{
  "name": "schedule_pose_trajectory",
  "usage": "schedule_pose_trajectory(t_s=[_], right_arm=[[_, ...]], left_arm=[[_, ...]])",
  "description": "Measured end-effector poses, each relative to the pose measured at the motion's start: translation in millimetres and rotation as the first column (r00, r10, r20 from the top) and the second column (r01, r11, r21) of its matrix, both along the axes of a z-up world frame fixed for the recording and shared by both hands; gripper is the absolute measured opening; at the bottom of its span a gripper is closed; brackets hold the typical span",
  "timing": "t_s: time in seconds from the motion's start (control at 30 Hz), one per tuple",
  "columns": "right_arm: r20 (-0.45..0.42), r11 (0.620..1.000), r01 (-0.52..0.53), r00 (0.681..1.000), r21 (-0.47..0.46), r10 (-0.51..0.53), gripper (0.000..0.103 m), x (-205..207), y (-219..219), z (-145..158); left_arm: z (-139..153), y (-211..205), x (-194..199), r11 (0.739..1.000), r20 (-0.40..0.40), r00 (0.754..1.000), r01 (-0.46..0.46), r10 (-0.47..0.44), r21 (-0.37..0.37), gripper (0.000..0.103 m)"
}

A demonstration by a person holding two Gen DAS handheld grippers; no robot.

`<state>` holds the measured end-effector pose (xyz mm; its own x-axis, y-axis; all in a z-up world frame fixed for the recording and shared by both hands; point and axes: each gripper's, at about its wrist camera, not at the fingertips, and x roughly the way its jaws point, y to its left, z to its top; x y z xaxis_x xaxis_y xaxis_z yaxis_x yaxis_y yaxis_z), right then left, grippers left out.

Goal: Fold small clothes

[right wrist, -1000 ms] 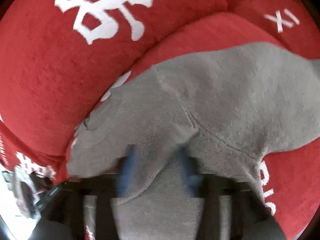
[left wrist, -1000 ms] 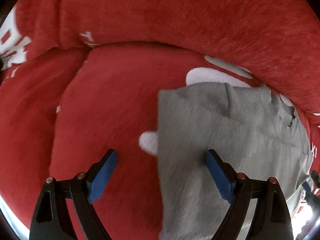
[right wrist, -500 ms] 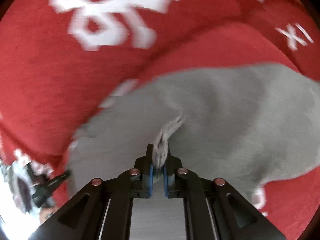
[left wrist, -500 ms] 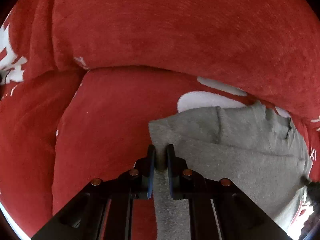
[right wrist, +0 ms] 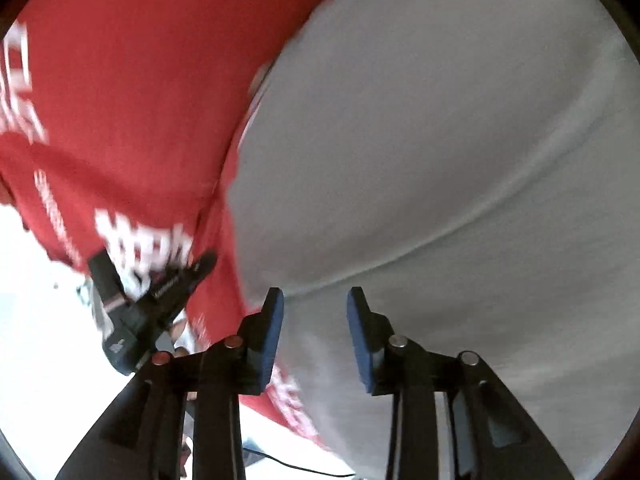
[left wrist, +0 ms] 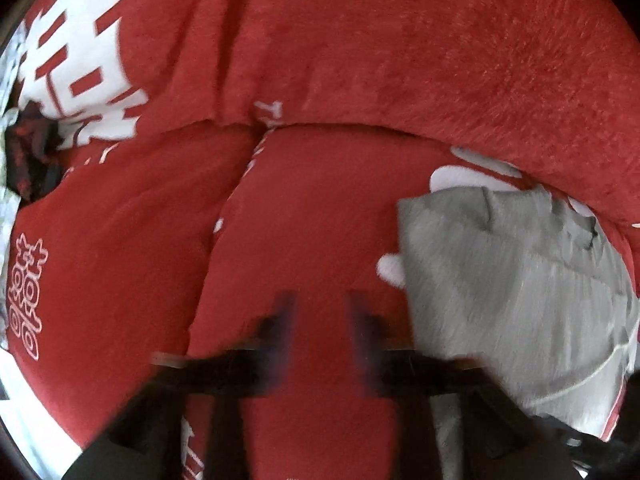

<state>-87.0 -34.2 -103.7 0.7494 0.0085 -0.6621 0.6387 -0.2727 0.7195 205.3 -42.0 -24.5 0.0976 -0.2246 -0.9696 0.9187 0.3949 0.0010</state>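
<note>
A small grey garment (left wrist: 508, 280) lies on a red sofa cushion (left wrist: 304, 232), at the right in the left wrist view. My left gripper (left wrist: 320, 312) is blurred, open and empty, over bare red cushion just left of the garment's edge. In the right wrist view the grey garment (right wrist: 440, 152) fills the right side, with a curved seam across it. My right gripper (right wrist: 315, 300) is open and empty, its blue pads (right wrist: 274, 328) just above the cloth near its left edge.
The red sofa backrest (left wrist: 400, 48) with white characters rises behind the seat. A seam between two cushions (left wrist: 228, 208) runs left of my left gripper. The other hand-held gripper (right wrist: 152, 300) shows at the lower left of the right wrist view, by the sofa's front edge and white floor (right wrist: 40, 320).
Both grippers were shut on the grey garment half a second ago and have let go and opened. The left gripper has moved left off the cloth; the right has swung close over it.
</note>
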Motion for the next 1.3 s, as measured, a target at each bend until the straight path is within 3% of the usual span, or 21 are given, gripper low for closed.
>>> schedule_pose_trajectory(t_s=[0.03,0.1,0.2,0.23,0.27,0.43,0.6,0.63,0.67,0.73,0.77,0.83,0.9,1.03,1.1,1.13,1.17,1.23,1.3], right_arm=[[0.007,1.0,-0.004,1.0,0.003,0.004,0.036,13.7,-0.5,-4.9],[0.02,1.0,0.012,1.0,0.027,-0.013,0.036,36.1,-2.5,-16.9],[0.015,0.998,0.046,0.999,0.031,-0.046,0.036,54.4,-5.8,-28.7],[0.01,0.998,0.054,0.998,0.019,-0.054,0.029,60.6,-10.2,-30.4],[0.008,0.998,0.055,0.998,0.008,-0.055,0.007,64.0,-14.0,-27.8],[0.001,0.999,-0.029,1.0,-0.035,0.03,0.006,89.3,-19.3,-23.7],[0.024,0.998,-0.06,0.998,0.011,0.06,0.007,85.0,-8.0,-32.3],[0.02,0.997,-0.074,0.997,0.016,0.073,0.008,82.6,-6.7,-28.1],[0.004,0.995,-0.096,0.995,0.02,0.096,0.016,79.8,-4.9,-23.0],[-0.031,0.992,-0.129,0.991,-0.014,0.128,0.025,65.4,-0.4,-3.4],[-0.069,0.99,-0.136,0.989,-0.038,0.134,0.034,56.2,-1.9,5.3],[-0.165,0.989,-0.099,0.983,-0.106,0.081,0.045,12.6,-7.2,27.0],[-0.279,0.988,-0.009,0.96,-0.154,-0.034,0.046,-42.3,-16.9,42.0],[-0.411,0.967,0.166,0.881,-0.192,-0.233,0.045,-139.3,-35.3,48.0],[-0.463,0.961,0.208,0.844,-0.184,-0.271,0.028,-174.3,-44.3,42.1],[-0.485,0.963,0.205,0.833,-0.178,-0.267,0.008,-182.7,-47.8,39.3],[-0.496,0.966,0.193,0.83,-0.172,-0.254,0.001,-189.6,-50.8,36.5],[-0.505,0.972,0.16,0.832,-0.174,-0.228,0.0,-199.9,-53.0,37.4],[-0.563,0.977,0.113,0.803,-0.179,-0.196,0.0,-201.5,-51.2,45.0]], left_arm=[[-0.9,10.0,5.9,1.0,0.019,1.0,-0.012,0.012,-0.005,0.103],[6.0,32.1,7.8,0.999,0.047,0.999,-0.001,0.002,-0.033,0.103],[8.7,48.5,13.6,1.0,0.027,1.0,-0.007,0.008,-0.024,0.103],[6.7,50.4,19.2,1.0,0.018,1.0,-0.018,0.018,-0.024,0.103],[7.5,53.7,23.1,0.999,0.016,0.999,-0.033,0.033,-0.023,0.103],[2.9,62.1,39.7,0.997,-0.017,0.997,-0.078,0.078,0.0,0.103],[0.3,64.1,15.2,1.0,-0.024,1.0,-0.003,0.003,0.02,0.103],[1.4,63.0,7.0,1.0,-0.016,1.0,0.017,-0.016,0.019,0.103],[2.6,61.4,0.0,0.999,-0.012,0.999,0.033,-0.033,0.019,0.103],[5.4,56.4,-18.8,0.997,-0.012,0.997,0.071,-0.071,0.009,0.103],[6.1,52.3,-30.4,0.996,-0.014,0.996,0.093,-0.093,0.004,0.103],[6.5,44.3,-47.8,0.993,-0.012,0.993,0.121,-0.121,-0.004,0.103],[4.8,34.0,-65.5,0.99,-0.006,0.99,0.143,-0.143,-0.01,0.103],[-8.5,16.8,-91.8,0.988,0.015,0.988,0.156,-0.156,-0.009,0.103],[-23.1,12.5,-100.9,0.987,0.028,0.987,0.154,-0.155,0.038,0.103],[-30.4,12.8,-104.7,0.986,0.034,0.987,0.153,-0.155,0.063,0.103],[-34.4,13.6,-105.9,0.985,0.04,0.987,0.153,-0.157,0.08,0.103],[-38.8,17.4,-107.6,0.985,0.047,0.987,0.15,-0.154,0.088,0.103],[-37.3,18.2,-108.1,0.984,0.052,0.987,0.148,-0.154,0.102,0.103]])
